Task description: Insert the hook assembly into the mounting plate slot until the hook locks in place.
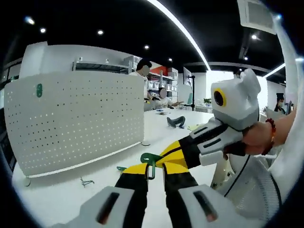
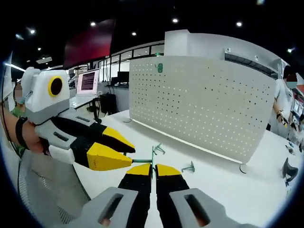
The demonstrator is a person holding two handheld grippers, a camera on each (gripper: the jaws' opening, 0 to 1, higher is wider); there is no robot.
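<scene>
Tongs, left and right, both clamped on thin green wire hook, before perforated white pegboard.

Loose hooks lie on the table before the pegboard.

Open tabletop before the pegboard (loose hooks scattered).

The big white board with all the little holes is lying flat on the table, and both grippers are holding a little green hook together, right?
Not quite. The pegboard stands upright on the table, as the right gripper view shows. The left gripper and right gripper do pinch the green hook.
</scene>
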